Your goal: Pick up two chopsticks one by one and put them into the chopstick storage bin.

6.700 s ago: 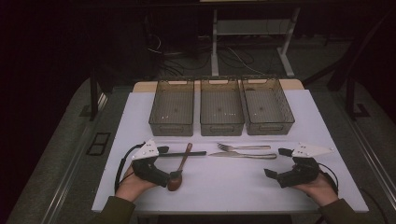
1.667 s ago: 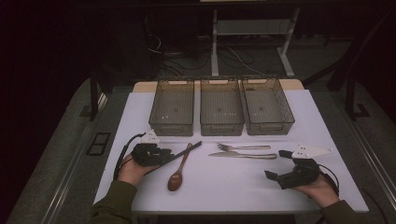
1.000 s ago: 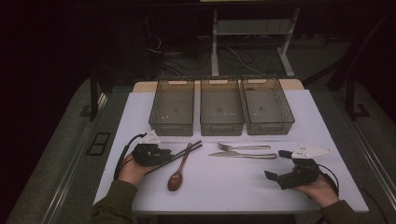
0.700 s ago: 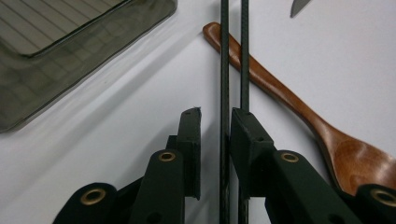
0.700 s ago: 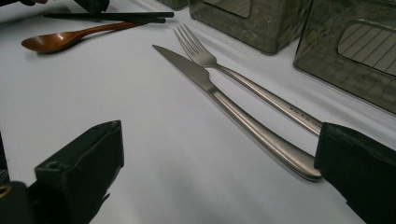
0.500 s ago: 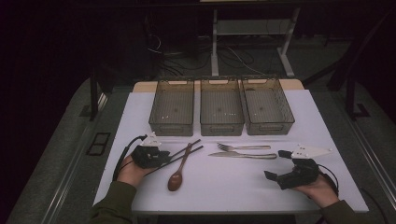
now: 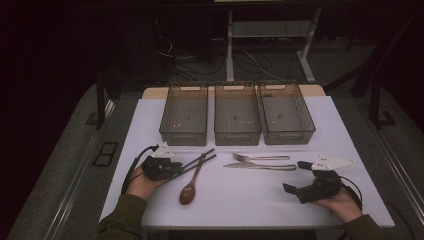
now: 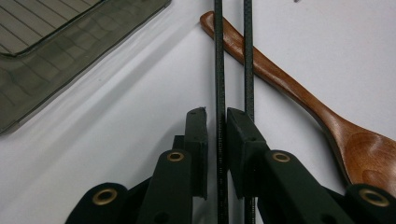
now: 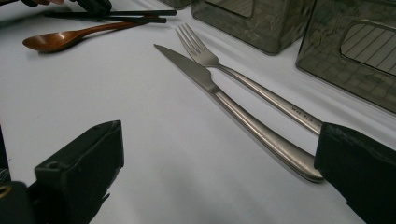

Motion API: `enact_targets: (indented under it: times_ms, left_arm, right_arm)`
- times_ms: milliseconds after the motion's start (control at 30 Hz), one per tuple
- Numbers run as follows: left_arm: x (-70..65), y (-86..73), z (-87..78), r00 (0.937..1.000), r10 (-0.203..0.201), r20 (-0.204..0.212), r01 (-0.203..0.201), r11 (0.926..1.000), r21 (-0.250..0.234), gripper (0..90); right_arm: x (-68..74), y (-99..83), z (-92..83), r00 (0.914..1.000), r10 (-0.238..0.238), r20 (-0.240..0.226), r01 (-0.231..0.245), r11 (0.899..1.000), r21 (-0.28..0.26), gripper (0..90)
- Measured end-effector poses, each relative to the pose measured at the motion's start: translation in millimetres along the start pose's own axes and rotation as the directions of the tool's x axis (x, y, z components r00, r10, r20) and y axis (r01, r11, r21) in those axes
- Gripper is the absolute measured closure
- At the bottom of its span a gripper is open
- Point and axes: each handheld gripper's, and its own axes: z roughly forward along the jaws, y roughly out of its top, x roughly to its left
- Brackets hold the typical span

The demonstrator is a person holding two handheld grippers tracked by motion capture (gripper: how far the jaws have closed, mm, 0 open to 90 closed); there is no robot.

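Three bins (image 7: 237, 114) sit in a row at upper centre of the high view, cutlery laid out just below them, so this reads as a sort-into-bins setup. Left gripper (image 7: 172, 167) is at lower left, reaching onto the near ends of the chopsticks (image 7: 200, 160), which run diagonally up-right across the spoon (image 7: 192, 181) handle. Fork (image 7: 260, 157) and knife (image 7: 257, 166) lie side by side mid-frame. Right gripper (image 7: 292, 189) rests at lower right, parked clear of the work.

Left gripper view: jaws have just been closing and now stand nearly together, with one chopstick (image 8: 219, 70) running up between the pads (image 8: 198, 140). Second stick (image 8: 248, 56) passes just outside the right-hand pad, so only one is caught (grip looks off for lifting the pair). Whether the pads already press on it I can't tell. Spoon (image 8: 299, 93) lies at right, its handle crossing under the sticks near the top; a bin (image 8: 60, 51) corner shows at upper left.

Right gripper view: jaws wide apart, nothing between them. Knife (image 9: 224, 93) handle ends just beside the right-hand jaw, fork (image 9: 243, 79) beyond it. Likely staged for that pick next.
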Motion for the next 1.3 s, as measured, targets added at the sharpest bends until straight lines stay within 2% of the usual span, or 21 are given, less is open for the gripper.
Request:
enact_targets:
  times_ms: [233,400,833,1000,1300]
  left_arm:
    - [1.2,-0.5,0.4,1.0000,0.000,0.000,0.000,1.0000,-0.004,83.3]
    - [2.4,-1.0,0.4,0.9999,-0.009,0.010,0.009,0.9999,-0.010,83.7]
    - [3.7,0.6,0.2,0.9997,-0.003,0.026,0.003,0.9999,-0.014,84.6]
    - [1.8,4.5,-3.8,0.9998,0.002,0.020,-0.002,0.9997,-0.023,84.6]
    - [2.3,8.7,-13.9,0.9996,0.008,0.026,-0.006,0.9985,-0.054,84.6]
  right_arm:
    - [0.3,0.0,0.0,1.0000,0.000,0.000,0.000,1.000,0.000,0.9]
    - [0.3,-0.1,0.3,1.0000,-0.003,0.001,0.003,1.000,0.001,0.9]
    - [0.8,-3.2,2.8,0.9999,-0.010,-0.005,0.010,1.000,0.003,0.9]
    - [1.2,-6.9,5.7,0.9998,-0.010,-0.016,0.011,1.000,0.014,0.9]
    - [-1.7,-8.8,9.3,0.9999,-0.009,-0.005,0.009,1.000,0.024,0.9]
